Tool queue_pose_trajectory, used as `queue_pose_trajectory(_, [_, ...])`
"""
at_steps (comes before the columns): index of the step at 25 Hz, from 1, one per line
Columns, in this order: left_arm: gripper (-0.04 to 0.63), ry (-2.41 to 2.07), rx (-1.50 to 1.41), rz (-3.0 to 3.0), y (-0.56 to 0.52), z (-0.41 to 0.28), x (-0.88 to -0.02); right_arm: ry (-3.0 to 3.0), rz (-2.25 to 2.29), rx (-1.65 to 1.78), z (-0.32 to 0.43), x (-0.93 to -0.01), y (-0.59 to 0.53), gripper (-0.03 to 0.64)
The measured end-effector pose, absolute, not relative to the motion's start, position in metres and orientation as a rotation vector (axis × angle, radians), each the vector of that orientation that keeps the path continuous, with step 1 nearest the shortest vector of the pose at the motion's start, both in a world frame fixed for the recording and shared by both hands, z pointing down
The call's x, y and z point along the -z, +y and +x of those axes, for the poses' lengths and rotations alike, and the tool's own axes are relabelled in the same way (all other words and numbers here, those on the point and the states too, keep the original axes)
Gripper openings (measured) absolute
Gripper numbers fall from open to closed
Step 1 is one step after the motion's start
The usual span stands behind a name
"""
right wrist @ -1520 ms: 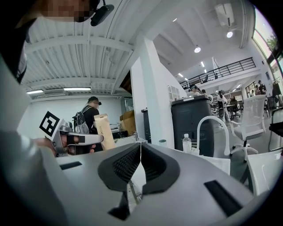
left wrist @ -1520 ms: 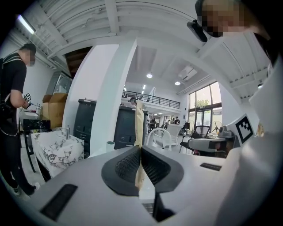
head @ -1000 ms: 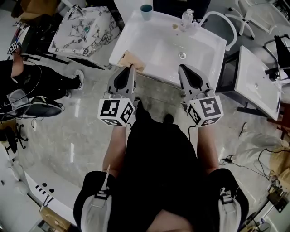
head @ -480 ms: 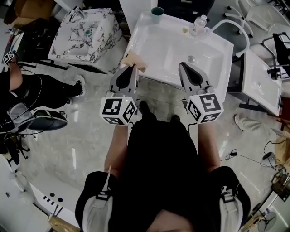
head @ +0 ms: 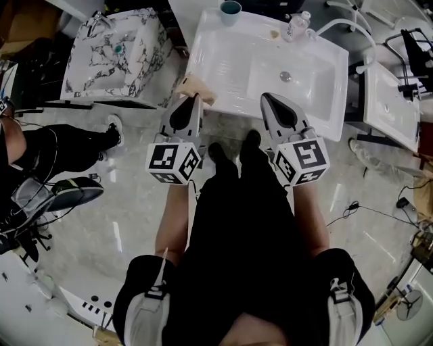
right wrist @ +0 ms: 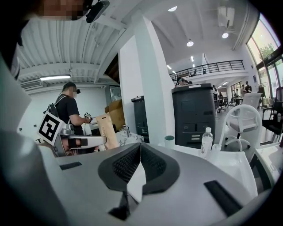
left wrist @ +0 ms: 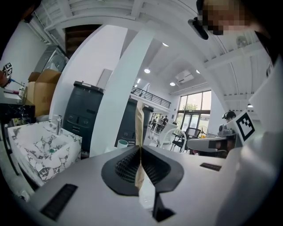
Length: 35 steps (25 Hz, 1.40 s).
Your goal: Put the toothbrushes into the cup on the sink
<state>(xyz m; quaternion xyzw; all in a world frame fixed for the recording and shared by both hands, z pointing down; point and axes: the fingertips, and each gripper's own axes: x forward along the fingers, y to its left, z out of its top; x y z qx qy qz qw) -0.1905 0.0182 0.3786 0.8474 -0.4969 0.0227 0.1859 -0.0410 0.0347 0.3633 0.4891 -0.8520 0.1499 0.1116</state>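
Tan card packet (head: 193,86), flat, taken to hold the toothbrushes: pinched edge-on in the left gripper (head: 194,103), whose jaws are closed on it, over the near left corner of the white sink (head: 223,61). Right gripper (head: 266,99): jaws pressed together, nothing between them. Teal cup (head: 231,11): upright on the sink's far rim, well apart from the packet, with a clear bottle (head: 295,27) to its right. Step in hand, by judgement: the carry to the cup. Keep the pinch firm, cross the basin with the packet upright, and line it over the cup's mouth before loosening. Against half a second ago: the sink lies nearer under both grippers, the cup sits closer to the view's top edge, and the hold is unchanged.
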Motion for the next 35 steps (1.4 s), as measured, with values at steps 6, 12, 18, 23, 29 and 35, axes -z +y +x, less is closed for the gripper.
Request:
queue_pose_trajectory(6, [0.021, -1.343, -0.06, 2.389, -0.008, -0.179, -0.382, -2.481, 1.438, -0.468, -0.037, -0.37, 0.007, 0.032])
queue_pose_trajectory(12, [0.021, -1.347, -0.086, 2.393, -0.04, -0.173, -0.386, -2.514, 1.406, -0.482, -0.044, -0.374, -0.031, 0.032])
queue_pose_trajectory(18, [0.021, -1.354, -0.105, 2.405, -0.086, -0.166, -0.382, -2.539, 1.396, -0.482, -0.042, -0.374, -0.083, 0.032])
queue_pose_trajectory(23, [0.021, -1.352, -0.128, 2.414, -0.125, -0.152, -0.379, -2.547, 1.402, -0.497, -0.028, -0.375, -0.125, 0.032])
queue_pose_trajectory(29, [0.021, -1.329, -0.115, 2.396, -0.165, -0.139, -0.374, -2.566, 1.388, -0.534, -0.019, -0.38, -0.164, 0.032])
queue_pose_trajectory(35, [0.021, -1.364, -0.134, 2.369, -0.197, -0.128, -0.382, -2.57, 1.352, -0.585, -0.009, -0.395, -0.192, 0.032])
